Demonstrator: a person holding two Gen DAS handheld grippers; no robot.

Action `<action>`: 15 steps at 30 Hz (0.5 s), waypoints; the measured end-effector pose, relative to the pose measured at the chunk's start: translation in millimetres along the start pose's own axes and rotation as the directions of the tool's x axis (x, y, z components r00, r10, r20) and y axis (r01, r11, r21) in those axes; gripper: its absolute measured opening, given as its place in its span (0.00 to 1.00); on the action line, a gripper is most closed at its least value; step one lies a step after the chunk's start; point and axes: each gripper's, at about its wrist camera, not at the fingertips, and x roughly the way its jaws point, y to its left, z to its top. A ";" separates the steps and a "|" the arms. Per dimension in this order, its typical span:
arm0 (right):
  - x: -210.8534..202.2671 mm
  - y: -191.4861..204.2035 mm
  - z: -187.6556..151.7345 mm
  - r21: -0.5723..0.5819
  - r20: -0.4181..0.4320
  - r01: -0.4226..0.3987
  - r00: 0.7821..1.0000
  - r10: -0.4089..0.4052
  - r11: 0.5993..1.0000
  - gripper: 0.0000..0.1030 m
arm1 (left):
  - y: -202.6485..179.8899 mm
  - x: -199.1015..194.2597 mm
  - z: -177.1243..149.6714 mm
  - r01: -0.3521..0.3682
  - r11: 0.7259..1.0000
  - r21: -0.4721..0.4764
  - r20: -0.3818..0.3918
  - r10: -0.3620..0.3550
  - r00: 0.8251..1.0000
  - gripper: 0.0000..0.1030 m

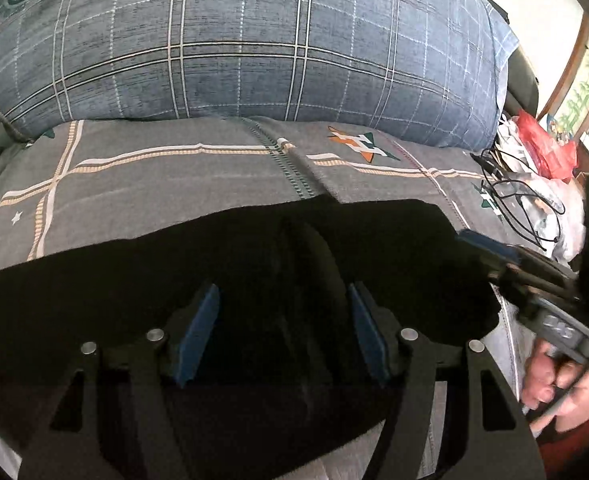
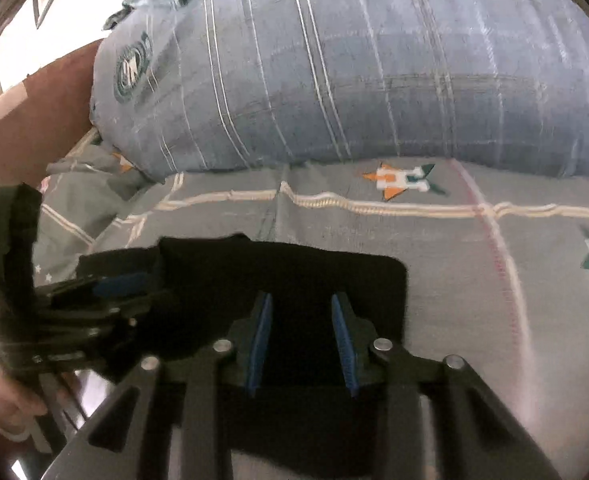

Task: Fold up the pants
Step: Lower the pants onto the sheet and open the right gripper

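Black pants (image 1: 134,280) lie on a grey patterned bed sheet (image 1: 154,184), folded into a dark block with a raised crease down the middle. My left gripper (image 1: 282,300) is open, its blue pads spread just above the black cloth. My right gripper (image 2: 301,308) is open too, over the pants (image 2: 334,276) near their right edge. The right gripper also shows at the right of the left wrist view (image 1: 490,248), by the edge of the pants. The left gripper shows at the left of the right wrist view (image 2: 122,280), touching the cloth.
A big blue plaid pillow (image 1: 254,40) lies across the back of the bed. Black cables (image 1: 514,200), a red bag (image 1: 542,144) and clutter sit at the right. A dark red headboard (image 2: 34,120) is at the left in the right wrist view.
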 end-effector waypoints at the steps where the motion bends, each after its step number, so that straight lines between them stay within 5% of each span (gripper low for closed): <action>1: -8.4 0.8 -3.0 -0.003 0.009 -0.004 1.000 0.004 1.000 0.33 | 0.8 -1.9 -1.9 -0.003 1.000 -0.003 0.002 0.003 1.000 0.63; 7: 0.1 11.0 -32.7 -0.020 -0.054 0.006 0.999 -0.007 1.000 0.33 | -0.9 -4.8 -8.2 -0.010 0.999 -0.032 0.021 0.011 1.000 0.63; 15: -32.8 35.5 -19.5 -0.053 0.044 -0.051 0.998 0.054 0.997 0.39 | 5.3 -35.6 -13.7 -0.071 0.996 -0.053 0.065 0.075 0.995 0.64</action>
